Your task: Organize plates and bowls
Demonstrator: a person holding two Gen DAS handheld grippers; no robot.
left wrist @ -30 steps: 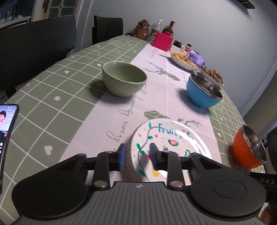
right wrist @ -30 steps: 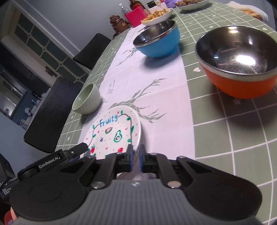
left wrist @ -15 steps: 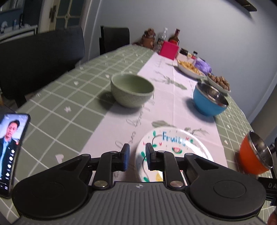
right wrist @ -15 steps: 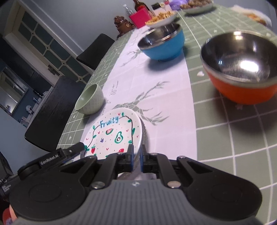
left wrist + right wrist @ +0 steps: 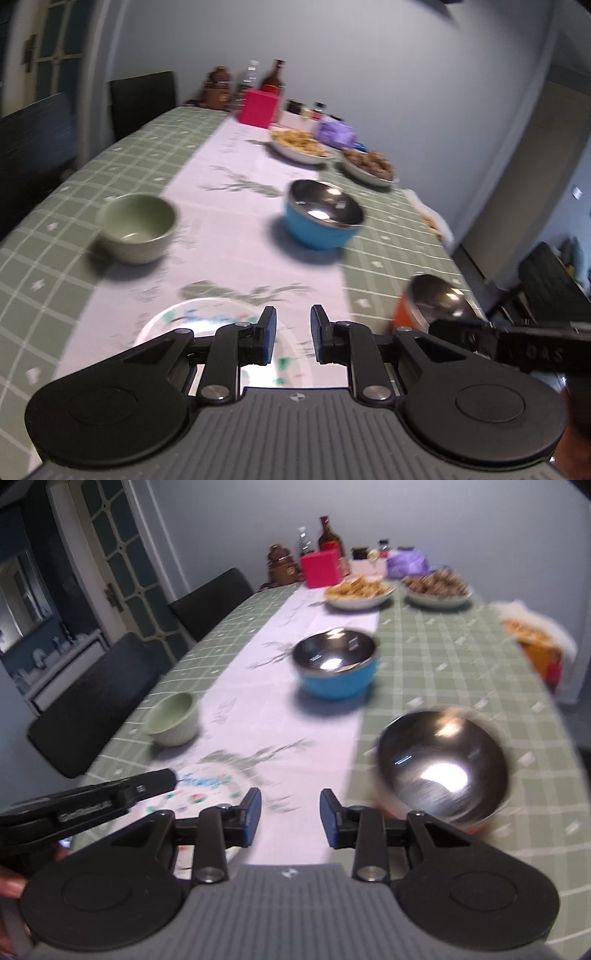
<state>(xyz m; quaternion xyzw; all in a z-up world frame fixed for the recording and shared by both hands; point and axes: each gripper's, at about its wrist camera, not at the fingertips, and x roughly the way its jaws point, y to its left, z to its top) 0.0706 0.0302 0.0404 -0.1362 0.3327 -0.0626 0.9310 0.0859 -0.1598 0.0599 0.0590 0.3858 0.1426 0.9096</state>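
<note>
The plate (image 5: pixel 207 321) lies flat on the table (image 5: pixel 74 236), just below both grippers. Left gripper (image 5: pixel 293 339) has its fingers narrowly parted, empty. Right gripper (image 5: pixel 290 818) is opening, nothing between its fingers. The plate looks stiff, glazed, likely slippery and breakable; its thin rim seems the only hold.

Both wrist views down table (image 5: pixel 122 155), overlapping

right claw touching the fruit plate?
Apart. The right wrist view shows the right claw opening, nothing between its pads, only bare runner in the gap; the plate lies off to its left.
</note>
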